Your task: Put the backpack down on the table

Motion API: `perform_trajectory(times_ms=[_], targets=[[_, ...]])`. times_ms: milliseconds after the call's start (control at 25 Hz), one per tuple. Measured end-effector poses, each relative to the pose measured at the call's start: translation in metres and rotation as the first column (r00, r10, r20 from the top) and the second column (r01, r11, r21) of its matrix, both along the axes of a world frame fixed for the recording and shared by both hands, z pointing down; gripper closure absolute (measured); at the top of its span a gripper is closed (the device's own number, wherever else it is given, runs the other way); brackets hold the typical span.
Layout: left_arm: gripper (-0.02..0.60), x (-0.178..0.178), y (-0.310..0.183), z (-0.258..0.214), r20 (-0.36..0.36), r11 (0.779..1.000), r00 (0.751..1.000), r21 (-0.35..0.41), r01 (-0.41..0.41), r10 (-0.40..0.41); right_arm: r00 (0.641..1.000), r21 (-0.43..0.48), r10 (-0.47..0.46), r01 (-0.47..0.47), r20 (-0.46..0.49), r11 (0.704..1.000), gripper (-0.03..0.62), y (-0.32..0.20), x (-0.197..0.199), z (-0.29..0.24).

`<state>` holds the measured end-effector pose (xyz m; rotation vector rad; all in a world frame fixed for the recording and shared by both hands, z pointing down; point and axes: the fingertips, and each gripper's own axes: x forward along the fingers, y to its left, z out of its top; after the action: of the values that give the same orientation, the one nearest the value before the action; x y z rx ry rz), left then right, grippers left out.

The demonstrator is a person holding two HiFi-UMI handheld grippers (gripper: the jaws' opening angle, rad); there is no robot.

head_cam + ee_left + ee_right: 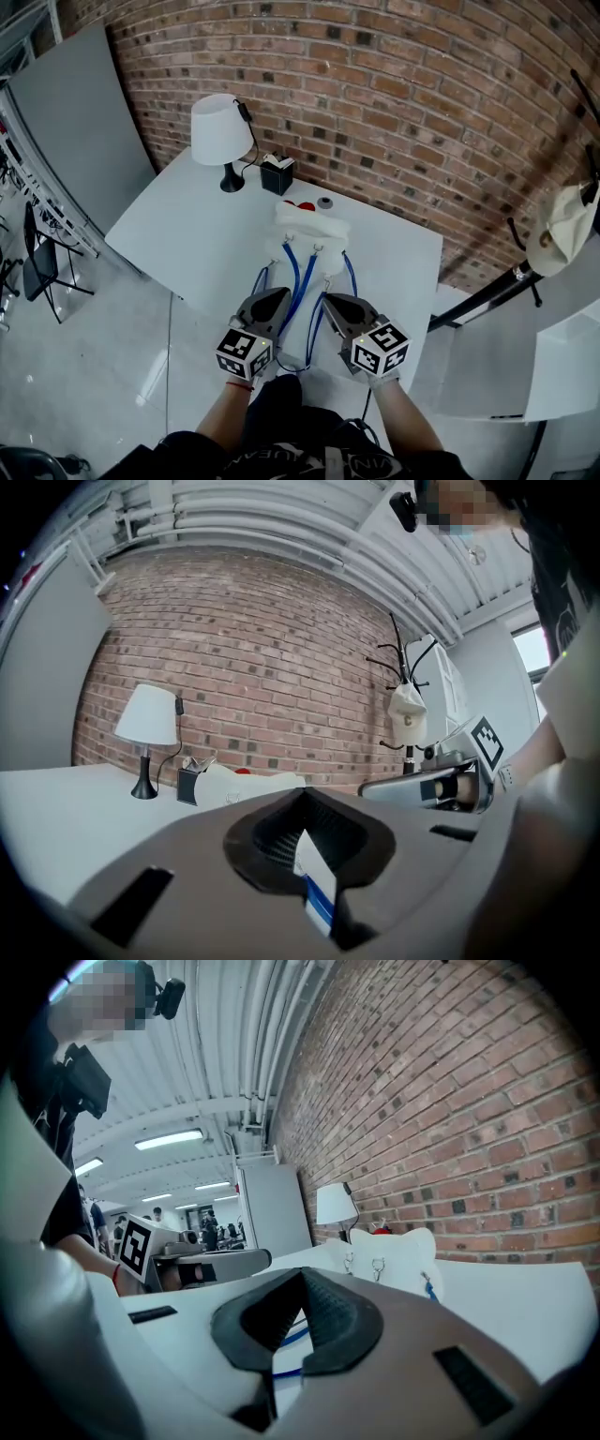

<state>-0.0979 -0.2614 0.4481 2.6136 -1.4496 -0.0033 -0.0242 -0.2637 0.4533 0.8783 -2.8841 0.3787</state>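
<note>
The white backpack (309, 230) lies flat on the white table (187, 234), its blue straps (298, 272) trailing toward the near edge. It also shows in the left gripper view (253, 785) and the right gripper view (394, 1255). My left gripper (281, 296) and right gripper (330, 300) hover side by side over the straps near the front edge, both pointing at the backpack. Each has its jaws shut. In the left gripper view (302, 810) and the right gripper view (302, 1281), only white table and a bit of blue strap (291, 1335) show through the slit below the pads.
A white lamp (222, 131) and a black box (277, 173) stand at the table's far side by the brick wall. A red item (305, 206) and a small grey object (324, 202) lie just behind the backpack. A coat rack with a cap (562, 225) stands at right.
</note>
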Motion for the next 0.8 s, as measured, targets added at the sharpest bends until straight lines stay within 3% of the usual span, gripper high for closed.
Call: perform_trajectory(times_ms=[280, 520, 800], targets=[[0.577, 0.017, 0.046, 0.005, -0.023, 1.000, 1.000, -0.014, 0.020, -0.021, 0.999, 0.001, -0.054, 0.054, -0.006, 0.999, 0.597, 0.046, -0.003, 0.003], [0.577, 0.027, 0.076, 0.015, 0.011, 1.000, 1.000, -0.017, 0.018, -0.018, 0.997, -0.011, -0.072, 0.072, -0.004, 0.997, 0.597, 0.072, -0.001, 0.009], [0.577, 0.031, 0.097, 0.018, -0.002, 0.999, 1.000, -0.031, 0.020, -0.020, 0.994, -0.005, -0.107, 0.107, 0.004, 0.994, 0.596, 0.094, -0.005, 0.008]])
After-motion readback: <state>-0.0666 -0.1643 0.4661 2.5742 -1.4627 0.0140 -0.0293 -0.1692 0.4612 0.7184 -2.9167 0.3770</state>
